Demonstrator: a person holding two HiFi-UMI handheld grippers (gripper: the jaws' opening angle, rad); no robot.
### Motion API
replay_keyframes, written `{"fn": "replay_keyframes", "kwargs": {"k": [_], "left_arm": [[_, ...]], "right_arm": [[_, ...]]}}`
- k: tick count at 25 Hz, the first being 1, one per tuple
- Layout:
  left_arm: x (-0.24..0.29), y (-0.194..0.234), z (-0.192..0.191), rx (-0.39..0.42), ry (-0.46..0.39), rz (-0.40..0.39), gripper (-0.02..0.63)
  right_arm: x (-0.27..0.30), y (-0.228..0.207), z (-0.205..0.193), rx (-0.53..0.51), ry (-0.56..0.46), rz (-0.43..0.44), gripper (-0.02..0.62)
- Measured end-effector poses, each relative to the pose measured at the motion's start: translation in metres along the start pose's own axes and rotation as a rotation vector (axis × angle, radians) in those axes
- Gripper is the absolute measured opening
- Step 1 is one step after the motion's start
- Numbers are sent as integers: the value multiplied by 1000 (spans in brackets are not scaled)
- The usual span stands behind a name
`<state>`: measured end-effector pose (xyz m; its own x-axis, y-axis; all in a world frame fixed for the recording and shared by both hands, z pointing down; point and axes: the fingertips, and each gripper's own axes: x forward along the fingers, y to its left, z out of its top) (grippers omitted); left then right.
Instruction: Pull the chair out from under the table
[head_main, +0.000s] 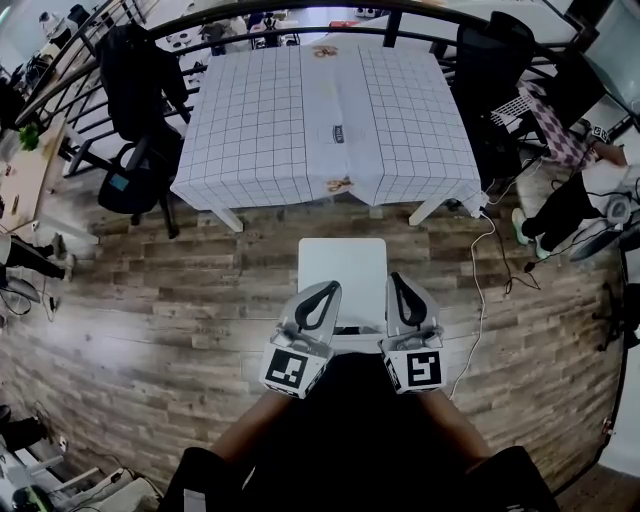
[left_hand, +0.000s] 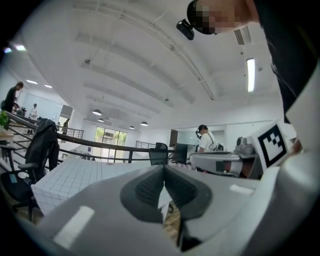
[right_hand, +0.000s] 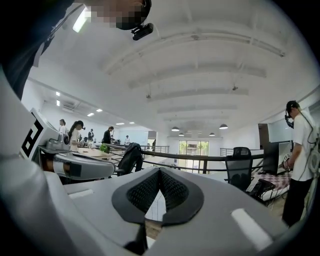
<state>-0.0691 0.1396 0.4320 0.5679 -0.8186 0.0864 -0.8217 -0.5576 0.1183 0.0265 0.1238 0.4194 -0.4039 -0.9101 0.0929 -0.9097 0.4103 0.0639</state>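
Head view: wood floor (head_main: 200, 300) fills most of the frame. The table (head_main: 260, 110), under a checked cloth, sits top centre. The white chair (head_main: 342, 265) stands at frame centre, just below the table's near edge and clear of it. A black office chair (head_main: 140, 100) stands at upper left. The left gripper (head_main: 322, 292) and right gripper (head_main: 400, 284) overlap the chair's lower edge, side by side. In the left gripper view the tips (left_hand: 164, 171) are pressed together, with white chair showing through the gap beneath; the right gripper view (right_hand: 160, 174) shows the same. Whether either pinches the chair cannot be told.
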Motion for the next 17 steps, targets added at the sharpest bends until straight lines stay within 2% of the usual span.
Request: {"fn": "replay_keyframes", "kwargs": {"k": [4, 10, 17], "left_arm": [[8, -5, 7, 30, -9, -3, 9], [-5, 6, 18, 33, -29, -10, 9], [-12, 6, 22, 36, -34, -26, 9]], "right_arm": [[-1, -11, 1, 10, -12, 0, -3], [5, 20, 6, -23, 6, 20, -3], [4, 36, 18, 1, -22, 17, -3]]}}
